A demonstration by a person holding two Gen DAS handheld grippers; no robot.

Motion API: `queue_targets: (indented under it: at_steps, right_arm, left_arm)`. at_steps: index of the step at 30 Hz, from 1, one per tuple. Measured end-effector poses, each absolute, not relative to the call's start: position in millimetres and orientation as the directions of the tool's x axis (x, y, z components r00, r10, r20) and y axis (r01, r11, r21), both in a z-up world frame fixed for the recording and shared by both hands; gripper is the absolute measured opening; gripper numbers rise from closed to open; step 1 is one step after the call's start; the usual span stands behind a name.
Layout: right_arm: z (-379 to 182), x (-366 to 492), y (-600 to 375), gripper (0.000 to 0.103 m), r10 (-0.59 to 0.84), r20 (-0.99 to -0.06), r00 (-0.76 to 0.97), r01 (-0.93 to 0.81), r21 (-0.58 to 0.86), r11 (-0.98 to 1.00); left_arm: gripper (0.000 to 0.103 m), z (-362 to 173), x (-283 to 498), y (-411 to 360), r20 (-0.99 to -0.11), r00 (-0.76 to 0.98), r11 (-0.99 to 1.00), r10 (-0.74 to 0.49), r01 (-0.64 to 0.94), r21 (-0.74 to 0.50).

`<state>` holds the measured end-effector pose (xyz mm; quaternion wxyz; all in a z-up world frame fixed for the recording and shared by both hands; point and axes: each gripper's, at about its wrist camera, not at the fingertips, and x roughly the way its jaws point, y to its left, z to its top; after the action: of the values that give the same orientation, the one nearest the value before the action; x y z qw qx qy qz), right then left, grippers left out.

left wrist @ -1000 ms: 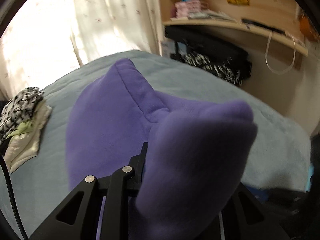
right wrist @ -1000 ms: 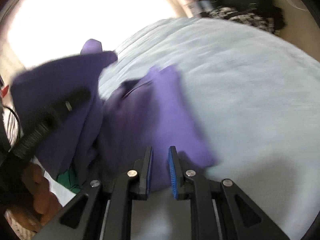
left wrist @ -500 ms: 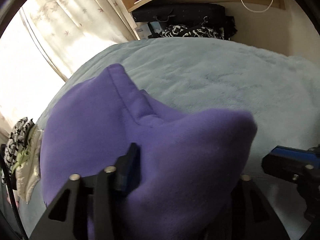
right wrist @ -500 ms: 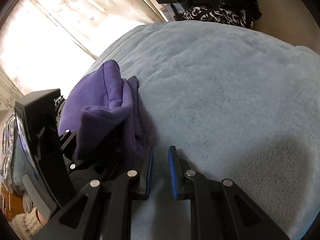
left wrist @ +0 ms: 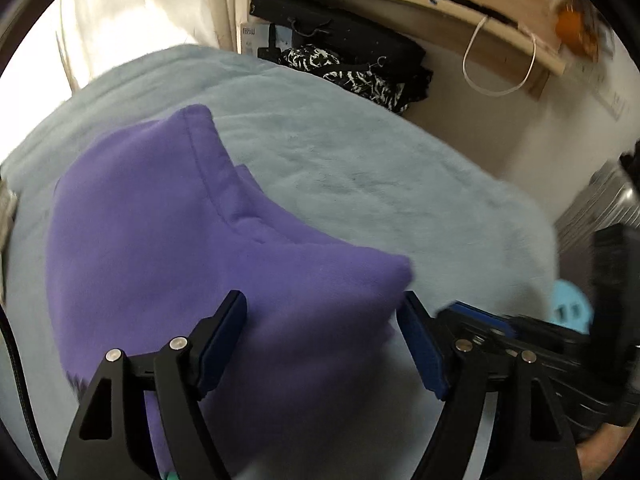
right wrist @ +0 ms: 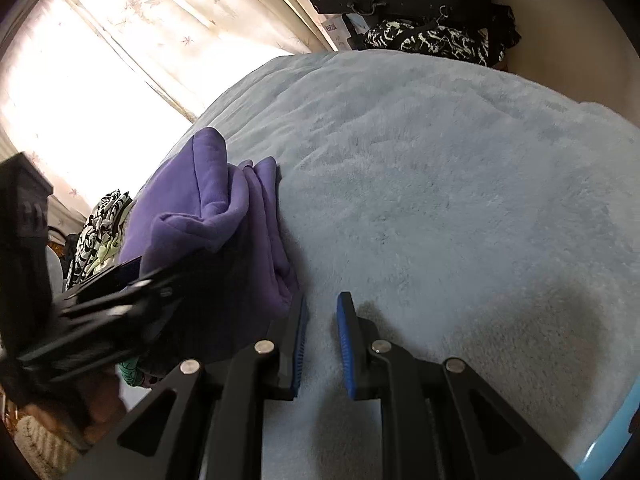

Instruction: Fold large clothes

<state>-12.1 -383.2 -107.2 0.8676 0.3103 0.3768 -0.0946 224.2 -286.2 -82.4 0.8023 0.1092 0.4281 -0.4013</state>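
A folded purple fleece garment (left wrist: 168,240) lies on the pale blue bed blanket (left wrist: 360,168). My left gripper (left wrist: 322,316) is open wide, its jaws on either side of the garment's near corner and not pinching it. In the right wrist view the garment (right wrist: 208,200) lies bunched at the left on the blanket (right wrist: 440,184). My right gripper (right wrist: 322,312) hovers low over bare blanket just right of the garment, jaws a narrow gap apart, holding nothing. The left gripper shows blurred at the left of that view.
A black-and-white patterned garment (right wrist: 100,236) lies past the purple one near the window curtain (right wrist: 160,40). A black bag and patterned clothes (left wrist: 352,68) sit under a wooden shelf (left wrist: 440,4) beyond the bed. A blue stool (left wrist: 572,308) stands by the bed's edge.
My left gripper has opened and let go of the purple garment, which now lies flatter on the blanket. My right gripper has stayed almost still.
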Motion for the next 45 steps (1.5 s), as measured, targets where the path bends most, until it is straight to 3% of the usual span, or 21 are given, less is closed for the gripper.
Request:
queue_targets:
  at_steps: [3, 7, 9, 14, 23, 28, 31, 33, 34, 39, 45]
  right_arm:
    - [-95.1, -8.2, -383.1, 0.016, 0.062, -0.709, 0.702, 0.380, 0.447, 0.810]
    - [-68.8, 4.9, -380.2, 0.036, 0.078, -0.685, 0.724, 0.311, 0.426, 0.850]
    - [-54.1, 16.8, -378.8, 0.038, 0.125, -0.663, 0.738, 0.254, 0.445, 0.859]
    - [-39.5, 66.1, -377.1, 0.049, 0.301, -0.651, 0.697, 0.142, 0.537, 0.832]
    - [-90.2, 163.7, -382.1, 0.050, 0.463, -0.761, 0.454, 0.161, 0.582, 0.797]
    - [-128.8, 182.5, -383.6, 0.050, 0.571, -0.740, 0.357, 0.176, 0.653, 0.737]
    - [-137.6, 183.2, -382.3, 0.046, 0.617, -0.694, 0.371, 0.158, 0.702, 0.694]
    - [-129.7, 177.1, -379.5, 0.020, 0.594, -0.695, 0.405, 0.115, 0.683, 0.721]
    - [-121.6, 170.6, -378.6, 0.017, 0.584, -0.686, 0.435, 0.083, 0.676, 0.732]
    - [-85.5, 119.5, -393.8, 0.015, 0.567, -0.554, 0.609, 0.003, 0.717, 0.697]
    - [-145.5, 104.5, -398.2, 0.015, 0.463, -0.681, 0.567, 0.163, 0.644, 0.747]
  left_arm:
    - [0.076, -57.8, 220.5, -261.4, -0.744, 0.327, 0.662, -0.583, 0.722, -0.201]
    - [0.080, -27.7, 228.3, -211.1, -0.702, 0.406, 0.719, -0.585, 0.660, -0.216]
    - [0.084, -24.6, 238.1, -188.9, -0.699, 0.444, 0.759, -0.561, 0.613, -0.220]
    - [0.084, -52.5, 276.9, -145.2, -0.767, 0.452, 0.856, -0.455, 0.459, -0.237]
    - [0.084, -111.5, 314.4, -139.5, -0.817, 0.286, 0.841, -0.501, 0.385, -0.381]
    - [0.089, -124.7, 323.3, -139.3, -0.806, 0.240, 0.819, -0.542, 0.368, -0.441]
    - [0.091, -132.1, 327.2, -138.4, -0.801, 0.225, 0.813, -0.555, 0.352, -0.464]
    - [0.091, -129.0, 328.0, -140.8, -0.803, 0.237, 0.818, -0.547, 0.354, -0.453]
    - [0.091, -125.6, 325.7, -143.1, -0.807, 0.252, 0.824, -0.535, 0.367, -0.432]
    - [0.089, -112.0, 311.1, -160.2, -0.812, 0.326, 0.832, -0.485, 0.457, -0.314]
    - [0.090, -119.8, 275.5, -208.9, -0.807, 0.460, 0.843, -0.371, 0.530, -0.086]
